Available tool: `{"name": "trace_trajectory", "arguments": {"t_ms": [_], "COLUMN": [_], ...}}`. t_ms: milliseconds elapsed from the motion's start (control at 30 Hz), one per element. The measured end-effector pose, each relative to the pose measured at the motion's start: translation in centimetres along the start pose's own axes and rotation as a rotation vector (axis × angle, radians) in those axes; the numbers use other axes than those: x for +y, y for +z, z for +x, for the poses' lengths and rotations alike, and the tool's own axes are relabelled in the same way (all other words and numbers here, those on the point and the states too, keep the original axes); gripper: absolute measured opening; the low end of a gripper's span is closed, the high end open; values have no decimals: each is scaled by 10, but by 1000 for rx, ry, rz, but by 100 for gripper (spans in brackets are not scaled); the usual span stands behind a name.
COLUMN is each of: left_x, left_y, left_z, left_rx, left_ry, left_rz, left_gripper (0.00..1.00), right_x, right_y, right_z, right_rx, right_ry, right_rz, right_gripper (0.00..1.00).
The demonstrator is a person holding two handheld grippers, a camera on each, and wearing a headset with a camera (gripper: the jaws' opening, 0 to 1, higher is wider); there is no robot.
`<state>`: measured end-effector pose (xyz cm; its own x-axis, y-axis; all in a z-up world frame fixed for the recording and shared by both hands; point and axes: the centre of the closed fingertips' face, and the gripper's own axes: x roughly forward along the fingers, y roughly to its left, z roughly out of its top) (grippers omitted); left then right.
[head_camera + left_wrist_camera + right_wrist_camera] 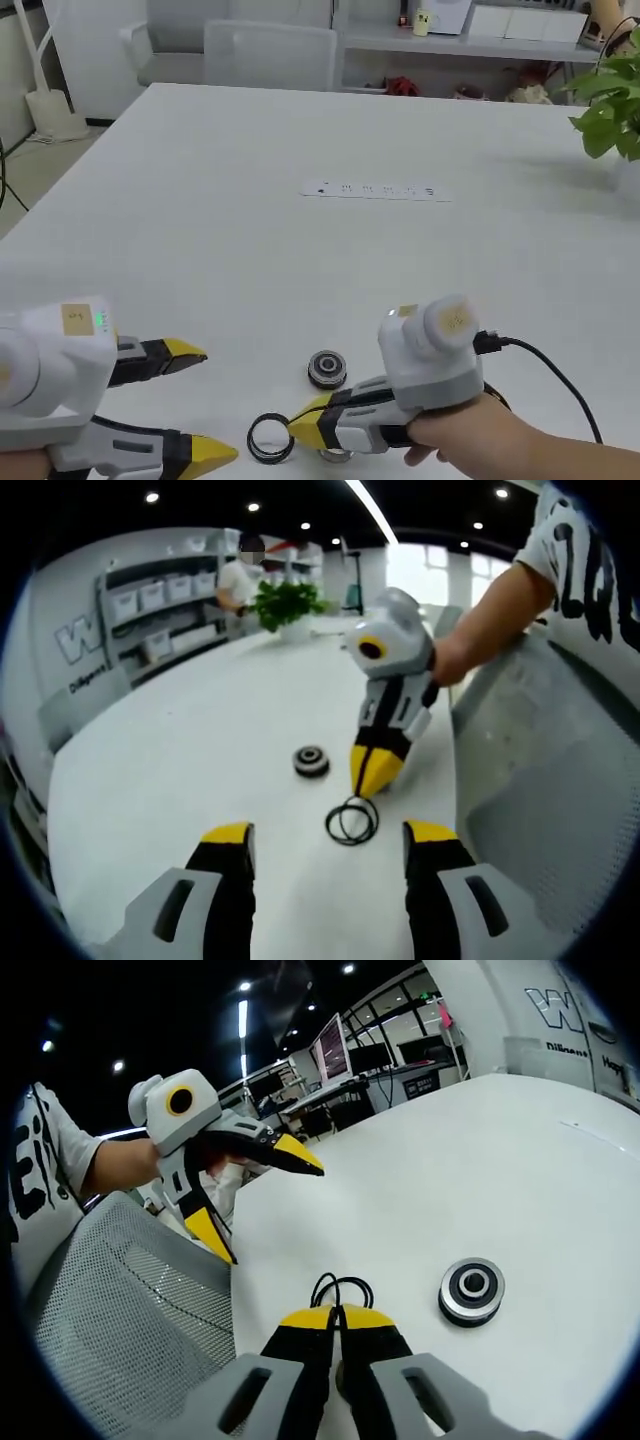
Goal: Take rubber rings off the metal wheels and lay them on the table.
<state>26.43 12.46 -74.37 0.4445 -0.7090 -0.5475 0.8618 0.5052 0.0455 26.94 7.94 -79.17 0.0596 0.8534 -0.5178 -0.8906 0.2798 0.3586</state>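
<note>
A black rubber ring (268,438) lies flat on the white table (300,260) near its front edge. My right gripper (300,425) is shut on the ring's edge, and in the right gripper view the closed yellow tips (338,1315) pinch the ring (340,1288). A metal wheel (327,368) with a dark centre stands just behind it, seen also as the wheel (471,1290) to the right of the jaws. My left gripper (205,400) is open at the lower left, pointing at the ring (352,822) from a short way off. A small metal part (335,456) peeks out under the right gripper.
A power strip (375,190) is set flush in the table's middle. A green plant (610,110) stands at the far right edge. A white chair (270,55) sits behind the far edge. The right gripper's black cable (560,380) trails to the right.
</note>
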Motion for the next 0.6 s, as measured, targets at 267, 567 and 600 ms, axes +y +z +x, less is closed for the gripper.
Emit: {"name": "trace_trajectory", "arguments": {"t_ms": [267, 567, 600], "left_x": [2, 4, 5], "left_y": [2, 3, 4], "left_z": [1, 1, 1], "left_rx": [-2, 0, 1], "left_ry": [1, 3, 3], "left_rz": [2, 5, 6], "left_gripper": [61, 61, 61], "right_x": [-4, -10, -10], "right_y": [5, 14, 15], "right_z": [-3, -7, -7], "right_rx": [-19, -52, -54], "right_ry": [-19, -34, -35], "right_rz": [-26, -26, -27], "right_gripper": [9, 16, 17]}}
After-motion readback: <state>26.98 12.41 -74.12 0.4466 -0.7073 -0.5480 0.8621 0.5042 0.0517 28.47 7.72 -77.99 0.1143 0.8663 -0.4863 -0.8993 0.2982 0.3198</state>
